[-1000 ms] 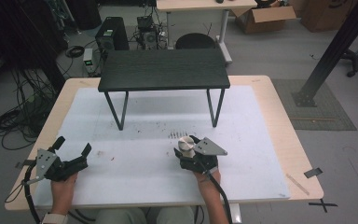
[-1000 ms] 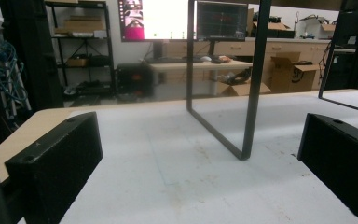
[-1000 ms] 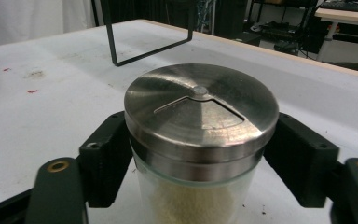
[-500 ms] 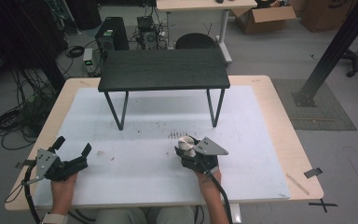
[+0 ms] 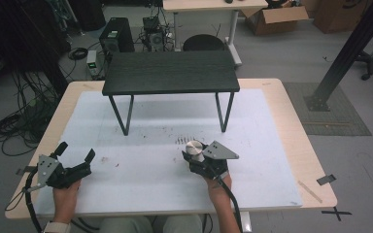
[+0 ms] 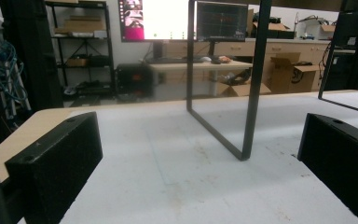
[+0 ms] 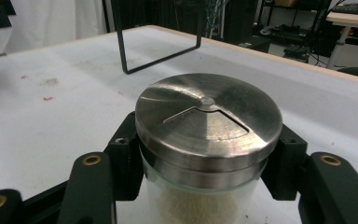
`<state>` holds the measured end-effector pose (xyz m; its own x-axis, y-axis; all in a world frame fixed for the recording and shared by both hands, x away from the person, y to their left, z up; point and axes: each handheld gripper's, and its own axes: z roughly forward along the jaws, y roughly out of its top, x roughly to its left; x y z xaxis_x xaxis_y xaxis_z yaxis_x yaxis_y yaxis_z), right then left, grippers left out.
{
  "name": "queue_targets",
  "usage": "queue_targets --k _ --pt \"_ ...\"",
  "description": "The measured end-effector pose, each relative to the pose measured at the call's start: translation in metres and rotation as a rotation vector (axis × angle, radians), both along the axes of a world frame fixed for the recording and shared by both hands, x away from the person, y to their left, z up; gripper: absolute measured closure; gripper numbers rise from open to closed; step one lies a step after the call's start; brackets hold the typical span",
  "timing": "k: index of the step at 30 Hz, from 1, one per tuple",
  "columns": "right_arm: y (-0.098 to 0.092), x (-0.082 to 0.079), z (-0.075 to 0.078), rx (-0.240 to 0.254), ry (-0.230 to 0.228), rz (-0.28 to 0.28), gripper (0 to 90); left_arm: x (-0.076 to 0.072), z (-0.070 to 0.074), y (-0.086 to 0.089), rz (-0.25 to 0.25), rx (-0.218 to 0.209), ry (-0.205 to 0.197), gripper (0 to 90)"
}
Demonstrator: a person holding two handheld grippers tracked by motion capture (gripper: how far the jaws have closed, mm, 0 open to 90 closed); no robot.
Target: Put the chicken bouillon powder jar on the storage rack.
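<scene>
A glass shaker (image 7: 208,116) with a steel lid and white grains inside stands on the white mat (image 5: 141,174), right of centre near the front. My right gripper (image 7: 205,161) has just been closing on it, and its pads (image 7: 123,149) now press the glass on both sides. From above, the shaker (image 5: 193,148) shows just ahead of the right gripper (image 5: 194,155). At the front left, my left gripper (image 5: 76,151) rests low over the mat. Its jaws stand wide apart with nothing between them, as the left gripper (image 6: 198,163) also shows in its own view.
A small black table (image 5: 170,73) on thin metal legs (image 6: 249,93) stands on the far half of the mat. The wooden tabletop (image 5: 301,141) borders the mat. Beyond the table are cables, a computer tower (image 5: 116,35) and cardboard boxes on the floor.
The right gripper's jaws have drawn in around the shaker. Neither hand has shifted, and the left gripper stays as it was.
</scene>
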<state>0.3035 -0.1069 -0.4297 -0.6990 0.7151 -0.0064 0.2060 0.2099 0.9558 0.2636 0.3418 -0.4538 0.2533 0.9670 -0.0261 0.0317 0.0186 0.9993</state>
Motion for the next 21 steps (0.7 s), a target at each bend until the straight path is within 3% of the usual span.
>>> queue_targets --k 19,21 --pt "-0.002 0.002 0.051 0.027 0.005 0.031 42.3 0.0 0.0 0.0 0.0 -0.003 -0.001 0.2" --pt "-0.001 0.003 0.061 0.026 0.001 0.041 42.3 0.0 0.0 0.0 0.0 -0.003 -0.001 0.2"
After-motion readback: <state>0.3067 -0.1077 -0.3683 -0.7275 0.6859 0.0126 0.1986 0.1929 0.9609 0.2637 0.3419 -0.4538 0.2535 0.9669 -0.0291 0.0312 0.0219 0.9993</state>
